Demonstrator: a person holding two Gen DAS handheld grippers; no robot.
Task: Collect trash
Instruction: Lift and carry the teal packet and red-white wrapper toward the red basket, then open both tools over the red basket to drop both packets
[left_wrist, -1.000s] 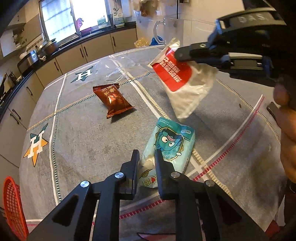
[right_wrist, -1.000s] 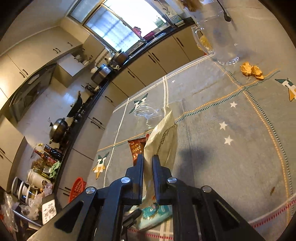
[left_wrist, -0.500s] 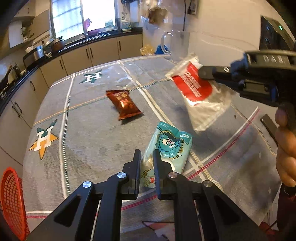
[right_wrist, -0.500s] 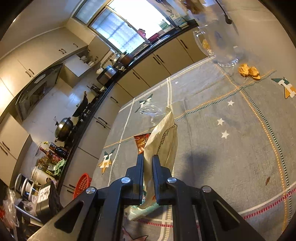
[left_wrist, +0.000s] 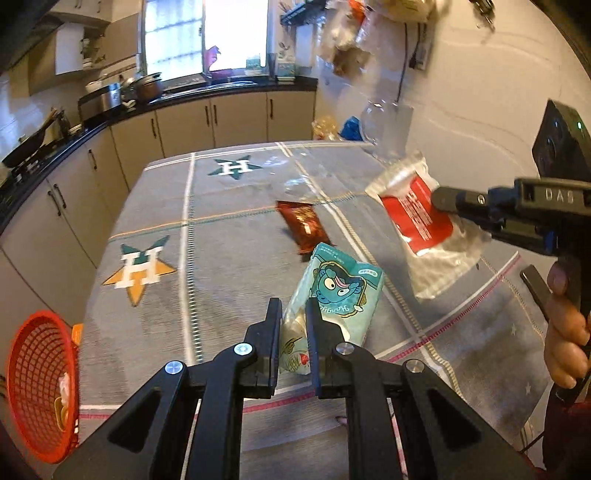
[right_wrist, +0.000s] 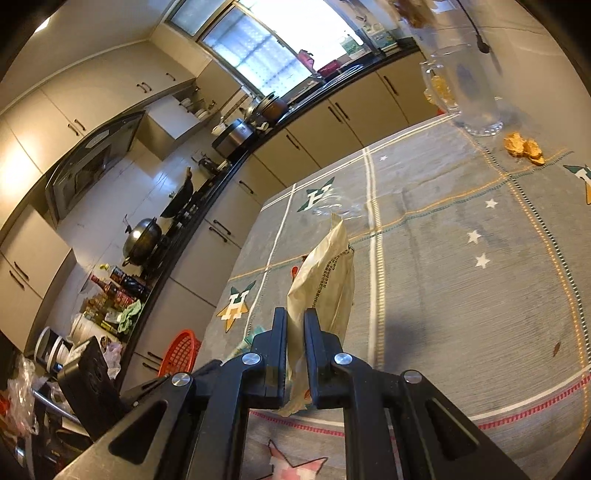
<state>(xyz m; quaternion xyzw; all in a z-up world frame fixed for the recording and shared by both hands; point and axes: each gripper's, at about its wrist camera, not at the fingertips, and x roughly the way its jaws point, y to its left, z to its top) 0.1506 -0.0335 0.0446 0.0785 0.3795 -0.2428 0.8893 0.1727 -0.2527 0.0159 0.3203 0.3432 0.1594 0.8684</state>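
Left tool (left_wrist: 291, 332) pinches teal packet (left_wrist: 332, 295); right tool (right_wrist: 294, 339) pinches white wrapper (right_wrist: 325, 280); red basket (left_wrist: 37, 384) beyond table edge.

A home kitchen: beige cabinets (right_wrist: 328, 122) under a black counter (left_wrist: 207, 88), wok (right_wrist: 142, 242) on the stove.

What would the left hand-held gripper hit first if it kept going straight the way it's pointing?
Probably the brown snack packet lying on the tablecloth, just beyond the teal packet that the left hand-held gripper grips; depth is hard to judge.
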